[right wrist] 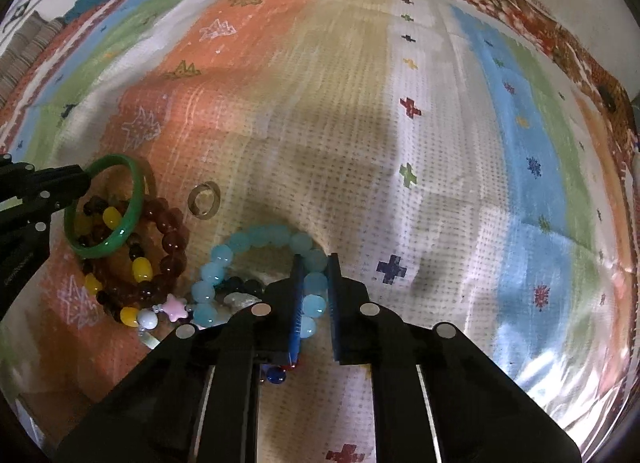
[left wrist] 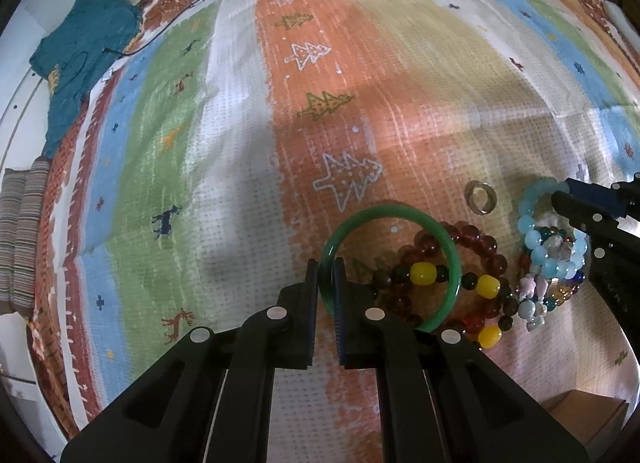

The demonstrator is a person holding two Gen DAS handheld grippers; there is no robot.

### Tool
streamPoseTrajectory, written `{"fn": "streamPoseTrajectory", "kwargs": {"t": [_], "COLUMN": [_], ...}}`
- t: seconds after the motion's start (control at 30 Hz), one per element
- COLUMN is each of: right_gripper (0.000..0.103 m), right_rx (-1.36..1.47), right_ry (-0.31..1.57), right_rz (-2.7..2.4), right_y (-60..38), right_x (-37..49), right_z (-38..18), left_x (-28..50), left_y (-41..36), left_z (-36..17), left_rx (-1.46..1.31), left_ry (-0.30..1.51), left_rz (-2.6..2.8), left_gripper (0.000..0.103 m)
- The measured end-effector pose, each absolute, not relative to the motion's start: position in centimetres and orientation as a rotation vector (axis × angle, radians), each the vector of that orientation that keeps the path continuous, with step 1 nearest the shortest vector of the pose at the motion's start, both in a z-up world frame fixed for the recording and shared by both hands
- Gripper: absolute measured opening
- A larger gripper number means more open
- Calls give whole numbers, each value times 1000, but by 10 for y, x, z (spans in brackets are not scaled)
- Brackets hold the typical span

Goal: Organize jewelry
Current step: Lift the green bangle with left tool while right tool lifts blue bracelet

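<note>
My left gripper (left wrist: pixel 326 269) is shut on the near rim of a green bangle (left wrist: pixel 452 259), which is tilted up over a dark red bead bracelet with yellow beads (left wrist: pixel 486 285). My right gripper (right wrist: pixel 314 265) is shut on a light blue bead bracelet (right wrist: pixel 256 235), its pads pinching the beads on the right side of the loop. Under that loop lies a mixed bracelet with a pink star charm (right wrist: pixel 176 307). A small metal ring (right wrist: pixel 204 199) lies flat between the two heaps. In the right wrist view the left gripper (right wrist: pixel 86 175) shows at the left edge, holding the green bangle (right wrist: pixel 132 219).
Everything lies on a striped, patterned cloth (left wrist: pixel 320 83) spread over a table. A teal folded cloth (left wrist: pixel 84 47) and a black cable (left wrist: pixel 168 31) sit at the far left. A brown box (left wrist: pixel 588 417) shows at the near right corner.
</note>
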State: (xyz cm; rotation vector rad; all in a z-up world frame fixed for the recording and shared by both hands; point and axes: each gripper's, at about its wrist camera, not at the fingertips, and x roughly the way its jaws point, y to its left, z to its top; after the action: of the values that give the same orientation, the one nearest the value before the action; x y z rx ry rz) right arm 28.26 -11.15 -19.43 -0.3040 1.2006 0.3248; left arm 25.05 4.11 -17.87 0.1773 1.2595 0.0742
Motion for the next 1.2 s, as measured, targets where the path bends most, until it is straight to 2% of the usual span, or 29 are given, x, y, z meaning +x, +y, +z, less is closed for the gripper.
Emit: {"fn": "streamPoseTrajectory", "kwargs": {"t": [0.37, 1.2], "right_gripper": [12, 12], "right_rx": [-240, -187], "right_ry": [1129, 1019], "right_rz": [359, 387], "right_y": [-118, -128], "right_x": [265, 217], "right_z": [-150, -98], "left_x": [238, 190], "left_y": [50, 36], "left_z": [-154, -84], "left_rx": [132, 37], "left_ry": [1220, 1081], "left_rz": [81, 38], "left_gripper": [6, 7]}}
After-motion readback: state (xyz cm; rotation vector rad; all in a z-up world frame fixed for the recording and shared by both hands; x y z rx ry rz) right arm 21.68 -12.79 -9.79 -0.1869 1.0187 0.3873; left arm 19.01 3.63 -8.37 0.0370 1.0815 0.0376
